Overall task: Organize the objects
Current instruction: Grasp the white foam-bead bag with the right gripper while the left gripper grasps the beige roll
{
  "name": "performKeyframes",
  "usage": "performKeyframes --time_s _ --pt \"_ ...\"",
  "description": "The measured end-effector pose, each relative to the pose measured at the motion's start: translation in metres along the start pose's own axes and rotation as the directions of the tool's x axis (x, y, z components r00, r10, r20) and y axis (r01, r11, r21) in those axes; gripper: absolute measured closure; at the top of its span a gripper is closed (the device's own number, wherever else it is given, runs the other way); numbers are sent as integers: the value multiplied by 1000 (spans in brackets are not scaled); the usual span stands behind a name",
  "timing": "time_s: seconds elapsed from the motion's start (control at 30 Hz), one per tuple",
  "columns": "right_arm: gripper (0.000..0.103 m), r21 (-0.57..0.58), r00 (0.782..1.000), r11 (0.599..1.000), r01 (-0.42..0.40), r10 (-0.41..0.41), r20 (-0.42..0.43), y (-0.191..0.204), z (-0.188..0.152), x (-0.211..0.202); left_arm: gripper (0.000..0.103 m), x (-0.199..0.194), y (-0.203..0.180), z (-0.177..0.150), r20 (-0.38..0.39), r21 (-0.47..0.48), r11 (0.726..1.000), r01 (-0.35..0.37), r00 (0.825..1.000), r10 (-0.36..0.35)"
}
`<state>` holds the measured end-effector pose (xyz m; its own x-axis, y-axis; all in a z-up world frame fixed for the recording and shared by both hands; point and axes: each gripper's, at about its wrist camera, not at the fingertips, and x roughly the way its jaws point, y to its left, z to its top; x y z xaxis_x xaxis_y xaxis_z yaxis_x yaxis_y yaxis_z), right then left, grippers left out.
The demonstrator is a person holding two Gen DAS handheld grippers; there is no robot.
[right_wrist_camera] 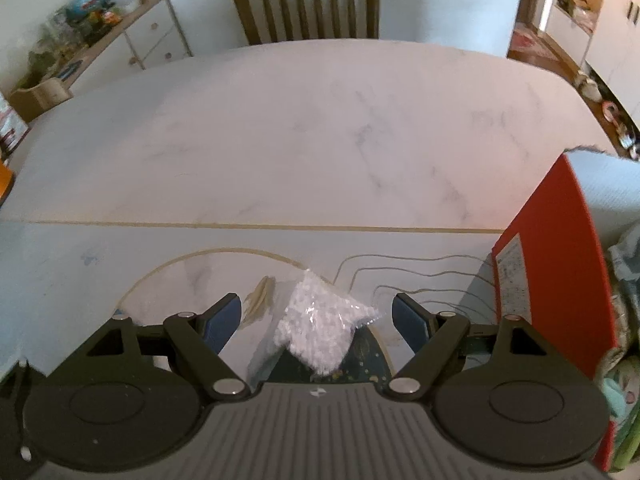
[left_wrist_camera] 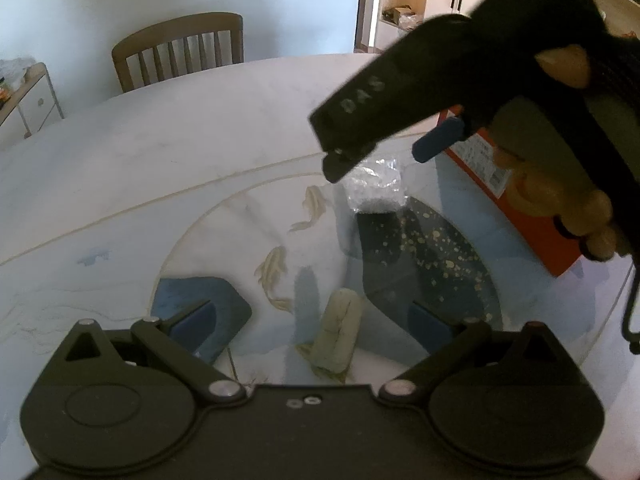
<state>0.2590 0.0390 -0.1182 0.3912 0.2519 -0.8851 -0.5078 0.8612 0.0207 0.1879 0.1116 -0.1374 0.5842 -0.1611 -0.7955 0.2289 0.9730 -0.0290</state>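
The right gripper [right_wrist_camera: 318,314] hangs with its blue-padded fingers [right_wrist_camera: 224,320] spread wide, one on each side of a small clear bag of white bits [right_wrist_camera: 320,332] that lies on the glass turntable [right_wrist_camera: 188,276] in the middle of the tabletop [right_wrist_camera: 300,132]. Neither pad touches the bag. From the left wrist view the same bag [left_wrist_camera: 374,188] lies toward the far side of the turntable [left_wrist_camera: 224,224], right under the tips of the right gripper [left_wrist_camera: 378,158], which a hand [left_wrist_camera: 560,200] holds from the right. The left gripper [left_wrist_camera: 316,320] is also wide apart and grips nothing — it hovers over the near part of the glass. A red box [right_wrist_camera: 560,264] stands upright at the right edge of the turntable, just beside the bag. A wooden chair [right_wrist_camera: 308,0] stands at the far edge of the tabletop.
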Motion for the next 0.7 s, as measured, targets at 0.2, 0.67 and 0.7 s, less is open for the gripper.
performKeyframes --time_s 0.2,0.67,0.7 --pt "20 57 999 998 17 -14 -40 -3 8 21 6 6 -5 0 9 29 1000 -3 1000 3" --pt "22 30 998 999 33 -31 -63 2 1 31 35 12 -8 -4 5 55 998 -6 1000 6" --pt "23 25 997 999 37 -35 -62 2 1 31 37 11 -8 -4 6 55 998 -4 1000 4"
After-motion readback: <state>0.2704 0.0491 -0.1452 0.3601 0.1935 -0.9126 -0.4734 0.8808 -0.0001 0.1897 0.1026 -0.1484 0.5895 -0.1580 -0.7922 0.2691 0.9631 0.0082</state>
